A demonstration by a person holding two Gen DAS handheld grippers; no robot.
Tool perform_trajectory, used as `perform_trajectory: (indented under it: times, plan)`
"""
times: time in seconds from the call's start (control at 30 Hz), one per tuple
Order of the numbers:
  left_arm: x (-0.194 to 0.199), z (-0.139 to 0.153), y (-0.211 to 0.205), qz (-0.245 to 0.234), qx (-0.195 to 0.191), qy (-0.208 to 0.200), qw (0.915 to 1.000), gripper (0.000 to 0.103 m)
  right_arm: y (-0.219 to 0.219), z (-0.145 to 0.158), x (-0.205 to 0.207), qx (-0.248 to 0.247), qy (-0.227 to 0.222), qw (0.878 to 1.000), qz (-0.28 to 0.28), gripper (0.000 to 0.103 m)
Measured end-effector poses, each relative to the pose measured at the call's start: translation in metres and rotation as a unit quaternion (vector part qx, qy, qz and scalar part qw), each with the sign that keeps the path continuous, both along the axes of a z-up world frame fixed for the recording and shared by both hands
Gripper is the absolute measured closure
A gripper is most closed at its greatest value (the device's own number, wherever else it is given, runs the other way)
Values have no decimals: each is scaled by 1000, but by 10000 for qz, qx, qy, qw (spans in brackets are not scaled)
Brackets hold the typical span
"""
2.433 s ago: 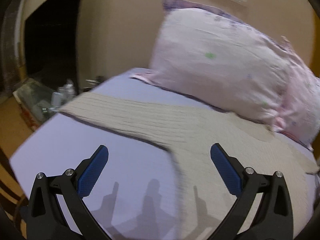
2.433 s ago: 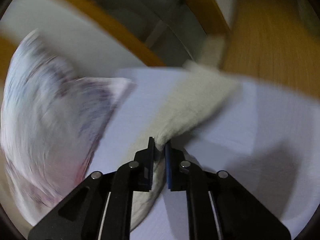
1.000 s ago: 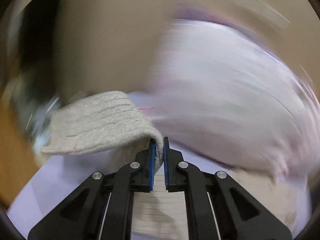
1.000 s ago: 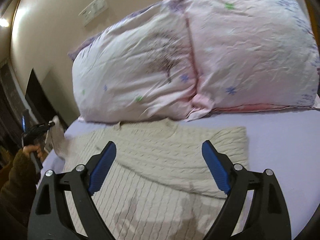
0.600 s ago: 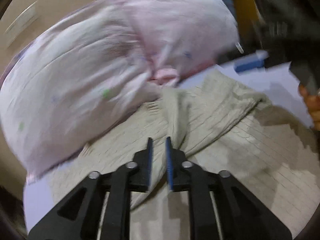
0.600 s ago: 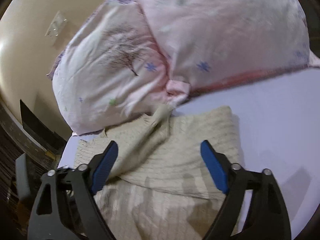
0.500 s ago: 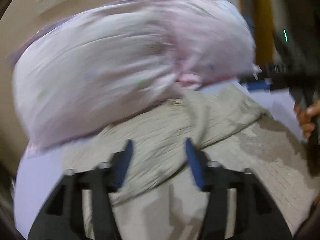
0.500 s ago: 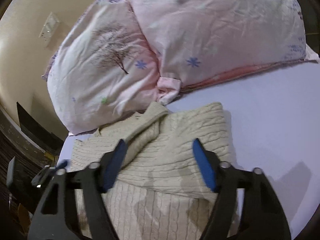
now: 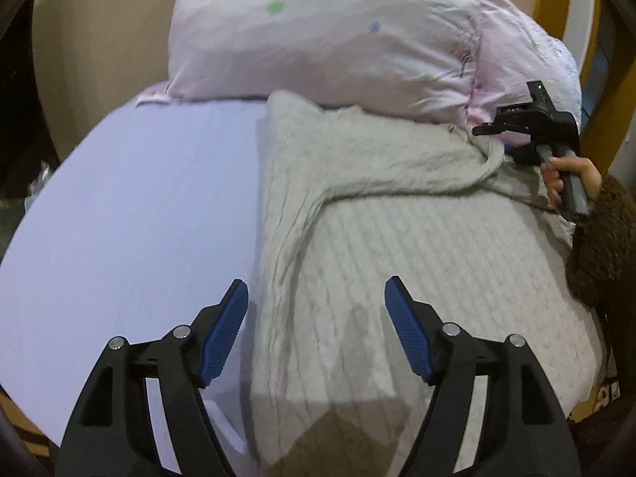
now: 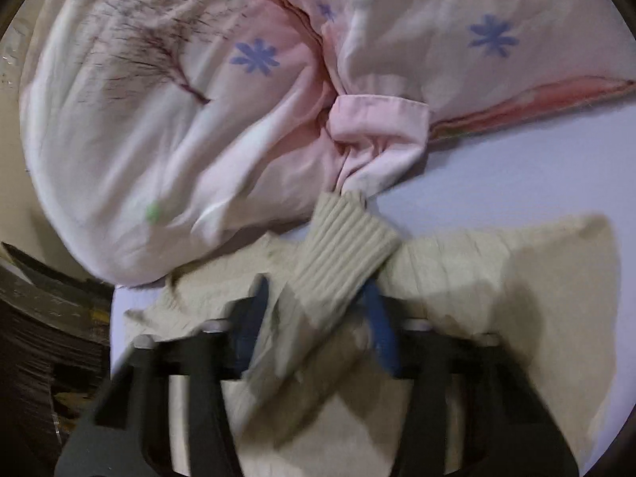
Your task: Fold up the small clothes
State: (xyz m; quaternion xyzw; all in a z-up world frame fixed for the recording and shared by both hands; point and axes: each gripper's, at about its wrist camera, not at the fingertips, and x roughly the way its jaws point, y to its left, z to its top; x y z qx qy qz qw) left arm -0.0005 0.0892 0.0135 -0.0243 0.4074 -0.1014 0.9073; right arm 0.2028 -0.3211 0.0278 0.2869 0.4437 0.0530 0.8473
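Note:
A beige cable-knit sweater (image 9: 417,238) lies on the lavender bed sheet (image 9: 131,198), with one sleeve (image 9: 397,167) folded across its chest. My left gripper (image 9: 316,330) is open and empty above the sweater's lower left edge. My right gripper (image 10: 318,318) is partly open, its blue pads on either side of the ribbed sleeve cuff (image 10: 346,246); the view is blurred. It also shows in the left wrist view (image 9: 532,119) at the far right, at the sleeve's end.
Two pink flowered pillows (image 9: 338,35) lie against the wall behind the sweater, also filling the right wrist view (image 10: 198,99). The bed's left edge (image 9: 24,214) drops to dark clutter. A wooden frame (image 9: 556,8) stands at the right.
My left gripper carried the sleeve across the sweater, let it go and drew back open. My right gripper has moved down onto the sleeve cuff and narrowed around it.

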Motion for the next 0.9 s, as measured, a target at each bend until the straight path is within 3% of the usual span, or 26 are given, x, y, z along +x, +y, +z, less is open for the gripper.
perform_trajectory:
  times: [0.13, 0.23, 0.37, 0.43, 0.6, 0.7, 0.73, 0.9]
  plan:
    - [-4, -7, 6, 5, -158, 42, 9999, 24, -19, 34, -57, 3, -972, 9949, -253, 91]
    - [-8, -9, 11, -43, -361, -47, 9993, 23, -38, 34, -109, -208, -909, 9942, -535, 87]
    - [-14, -11, 15, -139, -591, -93, 9981, 22, -64, 20, -174, -440, -511, 9943, -823, 60]
    - [-19, -11, 19, -219, -756, -106, 9968, 22, -78, 15, -211, -426, -427, 9944, -870, 40]
    - [-37, -14, 35, -475, -1529, -97, 9871, 24, -97, -10, -278, -43, 32, 9981, -613, 39]
    - [-50, -18, 42, -685, -2094, 12, 9754, 36, -90, -13, -307, 303, -5, 9992, -250, 45]
    - [-55, -20, 44, -734, -2229, 25, 9721, 42, -84, -18, -319, 738, -34, 9973, 48, 50]
    - [-87, -21, 44, -996, -2457, 18, 9642, 52, -66, -30, -358, 1273, -125, 9889, 756, 52]
